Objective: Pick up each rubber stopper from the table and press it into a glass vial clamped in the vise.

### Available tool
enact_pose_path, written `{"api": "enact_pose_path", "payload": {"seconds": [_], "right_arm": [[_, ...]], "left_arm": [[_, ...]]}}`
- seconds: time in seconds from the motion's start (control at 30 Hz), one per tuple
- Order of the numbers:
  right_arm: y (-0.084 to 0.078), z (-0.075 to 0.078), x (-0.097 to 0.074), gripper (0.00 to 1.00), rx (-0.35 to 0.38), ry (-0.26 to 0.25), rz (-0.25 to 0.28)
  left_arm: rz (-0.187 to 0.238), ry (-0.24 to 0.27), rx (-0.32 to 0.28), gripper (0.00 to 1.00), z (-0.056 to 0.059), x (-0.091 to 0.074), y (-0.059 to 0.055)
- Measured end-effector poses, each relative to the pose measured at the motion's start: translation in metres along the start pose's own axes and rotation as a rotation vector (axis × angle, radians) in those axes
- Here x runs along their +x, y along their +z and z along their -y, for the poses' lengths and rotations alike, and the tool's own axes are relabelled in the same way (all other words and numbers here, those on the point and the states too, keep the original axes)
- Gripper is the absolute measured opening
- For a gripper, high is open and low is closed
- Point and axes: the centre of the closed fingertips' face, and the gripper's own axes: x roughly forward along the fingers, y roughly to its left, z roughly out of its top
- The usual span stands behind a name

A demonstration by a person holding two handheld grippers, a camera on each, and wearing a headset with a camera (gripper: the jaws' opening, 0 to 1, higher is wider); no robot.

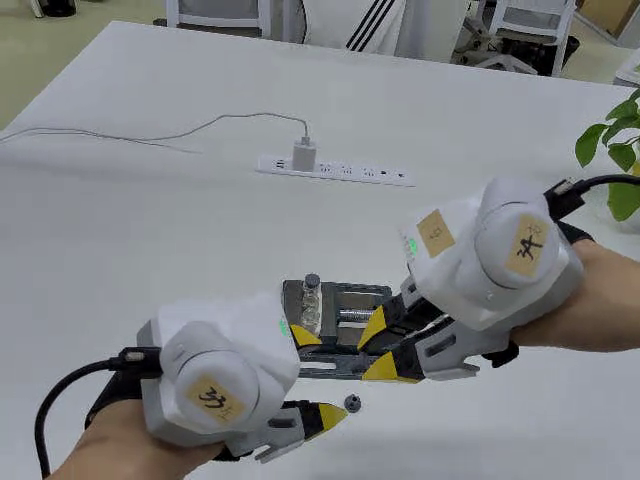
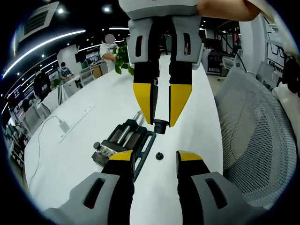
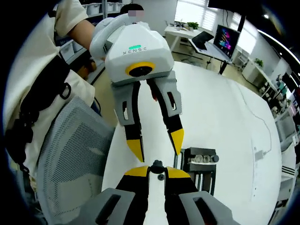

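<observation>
Your right tool (image 3: 157, 172), at lower centre of the right gripper view, is clamped on a dark rubber stopper (image 2: 161, 125), nipped at the very tips of its yellow pads. In the left gripper view this tool reaches down from the top of the frame, and the stopper sits just right of the vise (image 1: 345, 300). Whether it touches the white counter (image 1: 150, 260) cannot be told.

Your left tool (image 2: 156, 158) has its jaws apart and grasps nothing. Its yellow tips rise from the bottom of its own view, and a second stopper (image 1: 352, 403), loose on the counter, appears between them. In the head view that second stopper lies at lower centre, just beside the left tool's near tip and just below the vise.

The vise sits mid-frame between the two tools. A glass vial (image 1: 311, 315) stands clamped at its left end, with a seated stopper (image 1: 312, 281) already in its mouth.

At upper centre, well apart from the work, a white power strip (image 1: 335, 170) carries a plugged-in charger (image 1: 304, 156). Its cable (image 1: 150, 137) trails toward the left edge. Green plant leaves (image 1: 615, 150) enter at the right edge. A mesh chair (image 2: 253, 140) takes up the right side of the left gripper view.
</observation>
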Motion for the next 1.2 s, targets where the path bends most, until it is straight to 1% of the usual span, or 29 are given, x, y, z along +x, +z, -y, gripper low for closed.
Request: {"api": "enact_pose_path", "payload": {"seconds": [0.1,0.3,0.47,0.63,0.93,1.1,1.13,1.2], "right_arm": [[0.0,0.0,0.002,0.07,-0.006,0.006,-0.02],[-0.005,0.0,0.008,0.07,-0.004,0.025,-0.058],[-0.006,-0.002,0.011,0.07,-0.002,0.034,-0.067],[-0.008,-0.004,0.014,0.07,-0.001,0.047,-0.084],[-0.012,-0.01,0.018,0.07,-0.007,0.073,-0.103],[-0.014,-0.011,0.02,0.07,-0.01,0.078,-0.11],[-0.013,-0.011,0.02,0.07,-0.009,0.078,-0.109],[-0.014,-0.012,0.02,0.07,-0.011,0.08,-0.111]], "left_arm": [[-0.005,-0.012,0.015,0.25,0.002,0.001,0.001],[-0.005,-0.026,0.031,0.19,0.004,0.001,0.005],[0.001,-0.035,0.038,0.16,0.007,0.003,0.009],[0.006,-0.055,0.051,0.09,0.013,0.004,0.01],[0.001,-0.07,0.07,0.07,0.018,0.007,0.011],[0.0,-0.079,0.069,0.06,0.021,0.007,0.013],[0.004,-0.081,0.07,0.06,0.021,0.008,0.014],[0.0,-0.083,0.066,0.06,0.021,0.008,0.013]]}}
